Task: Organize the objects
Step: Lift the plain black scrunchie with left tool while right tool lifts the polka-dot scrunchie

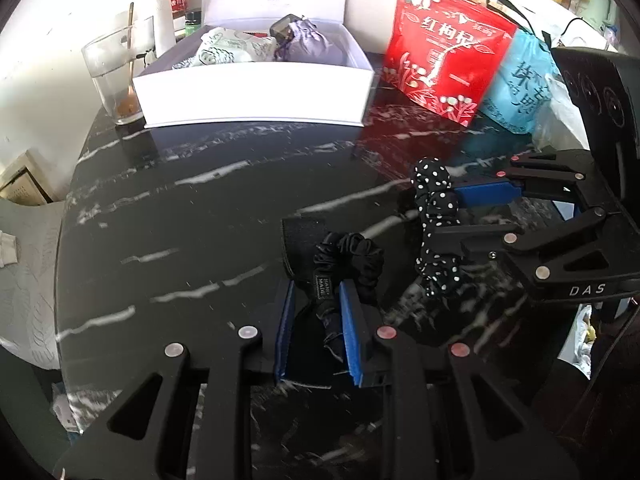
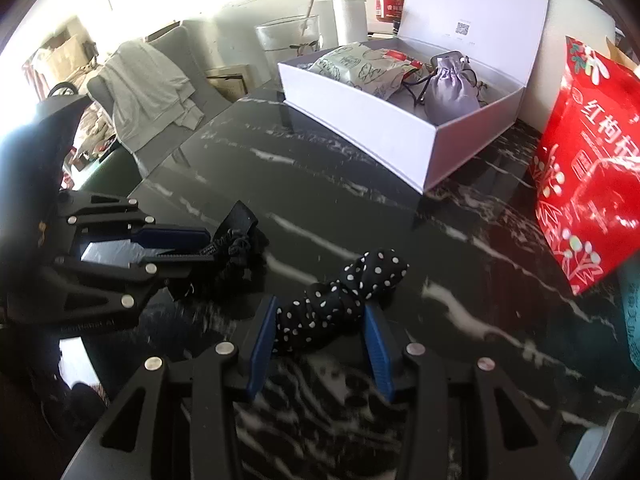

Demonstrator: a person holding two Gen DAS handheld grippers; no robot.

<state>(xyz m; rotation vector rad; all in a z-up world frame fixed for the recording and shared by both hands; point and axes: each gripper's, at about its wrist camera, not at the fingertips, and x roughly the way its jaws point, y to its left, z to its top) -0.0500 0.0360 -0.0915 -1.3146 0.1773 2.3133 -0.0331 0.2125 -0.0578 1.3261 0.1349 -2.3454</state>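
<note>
A black satin scrunchie point(image 1: 352, 264) lies on the black marble table point(image 1: 200, 208), next to a black folded strap point(image 1: 302, 248). My left gripper point(image 1: 318, 300) is closed on the scrunchie's near end; it also shows in the right wrist view point(image 2: 200, 246). A black polka-dot scrunchie point(image 2: 340, 300) sits between the blue pads of my right gripper point(image 2: 320, 312), which press on its sides; it shows in the left wrist view too point(image 1: 436, 224). An open white box point(image 1: 256, 84) stands at the back and holds a lilac pouch point(image 1: 308, 40) and a patterned packet point(image 1: 228, 50).
A red snack bag point(image 1: 444, 52) and a blue bag point(image 1: 520, 84) stand at the back right. A glass point(image 1: 116, 76) with a spoon, a paper roll and jars stand left of the box. A chair with grey cloth point(image 2: 144, 88) is beyond the table's left edge.
</note>
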